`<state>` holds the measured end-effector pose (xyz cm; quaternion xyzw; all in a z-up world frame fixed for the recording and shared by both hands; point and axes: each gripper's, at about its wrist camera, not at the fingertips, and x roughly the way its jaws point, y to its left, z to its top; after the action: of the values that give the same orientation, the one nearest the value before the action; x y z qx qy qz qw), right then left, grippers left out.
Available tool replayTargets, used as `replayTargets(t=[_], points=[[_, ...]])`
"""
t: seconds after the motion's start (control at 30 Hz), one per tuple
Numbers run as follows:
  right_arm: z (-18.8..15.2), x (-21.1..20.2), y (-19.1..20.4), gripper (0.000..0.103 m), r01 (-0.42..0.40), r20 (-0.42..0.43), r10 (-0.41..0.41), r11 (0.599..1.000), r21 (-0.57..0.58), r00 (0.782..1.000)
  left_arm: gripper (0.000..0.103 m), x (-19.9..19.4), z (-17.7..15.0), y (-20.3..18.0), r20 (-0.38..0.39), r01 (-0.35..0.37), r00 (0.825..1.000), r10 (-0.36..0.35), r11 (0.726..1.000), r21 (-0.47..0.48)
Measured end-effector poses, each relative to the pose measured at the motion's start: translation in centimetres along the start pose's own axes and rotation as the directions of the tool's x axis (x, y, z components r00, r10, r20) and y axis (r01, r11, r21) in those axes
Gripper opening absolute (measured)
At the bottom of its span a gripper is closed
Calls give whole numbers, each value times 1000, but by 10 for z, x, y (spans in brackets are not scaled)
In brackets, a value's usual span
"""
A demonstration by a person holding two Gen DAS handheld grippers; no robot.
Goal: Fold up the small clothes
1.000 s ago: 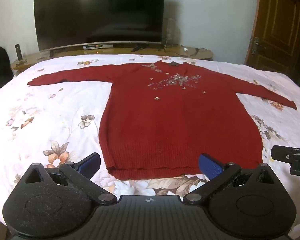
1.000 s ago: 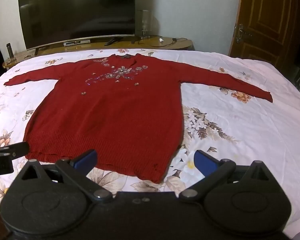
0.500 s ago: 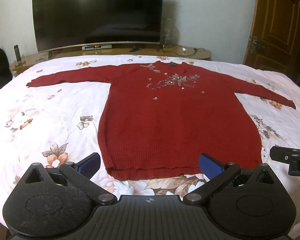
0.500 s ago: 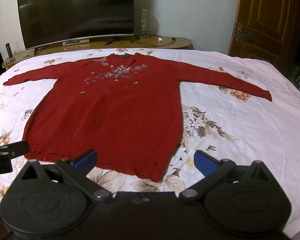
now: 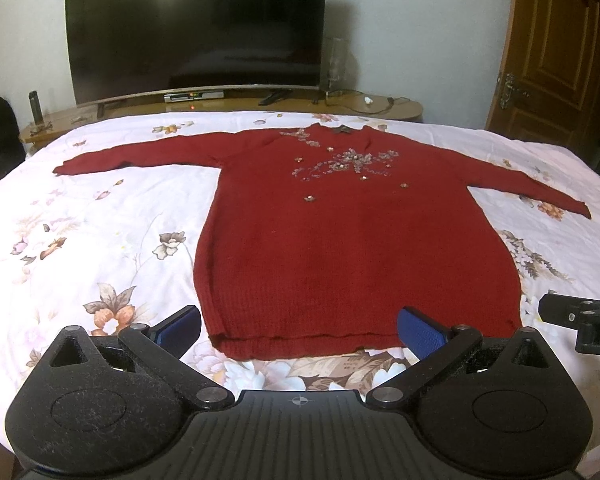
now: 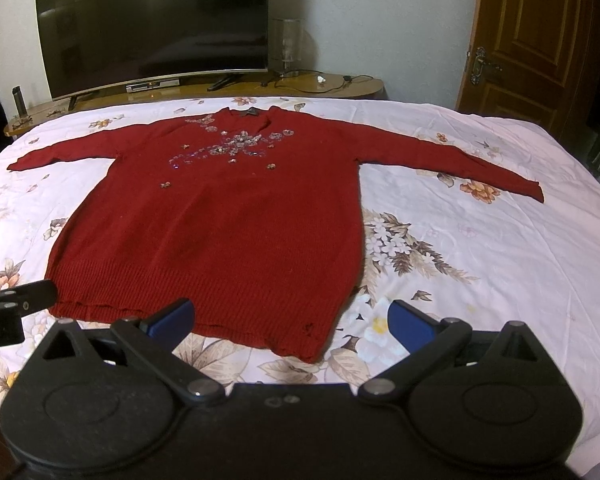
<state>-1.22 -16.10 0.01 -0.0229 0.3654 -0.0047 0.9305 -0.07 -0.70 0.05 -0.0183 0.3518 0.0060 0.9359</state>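
Red knitted sweater with beaded chest (image 5: 352, 248) lies flat dead ahead, hem nearest, long axis running away. My left fingers (image 5: 300, 330) and right fingers (image 6: 290, 320) gape wide, empty; hem corners equally close.

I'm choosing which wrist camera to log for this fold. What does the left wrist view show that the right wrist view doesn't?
Only the left wrist view shows the right claw intruding at its right edge, and more floral bedsheet beyond the left sleeve.

Only the right wrist view shows the left claw at its left edge, and the frayed spot on the hem.

Both show the dark red knitted sweater with beaded flowers lying flat, sleeves spread, the black television, the brown wooden door, and each view's own claw open near the hem.
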Motion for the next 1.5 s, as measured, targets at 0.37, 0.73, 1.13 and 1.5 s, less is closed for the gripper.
replayTargets(t=[0.37,0.73,1.13,1.5], points=[[0,-1,-3,102,-5,2,5,1000,2,1000,103,-2,-1,-2,0,-3,1000,3,1000,2],[0,-1,-3,103,-7,3,7,1000,2,1000,103,-2,-1,-2,1,-5,1000,5,1000,1],[0,-2,-2,102,-10,2,10,1000,-3,1000,103,-3,-2,0,0,-6,1000,6,1000,-4],[-1,-1,-1,102,-8,5,8,1000,-4,1000,103,-1,-2,0,-2,-5,1000,5,1000,-2]])
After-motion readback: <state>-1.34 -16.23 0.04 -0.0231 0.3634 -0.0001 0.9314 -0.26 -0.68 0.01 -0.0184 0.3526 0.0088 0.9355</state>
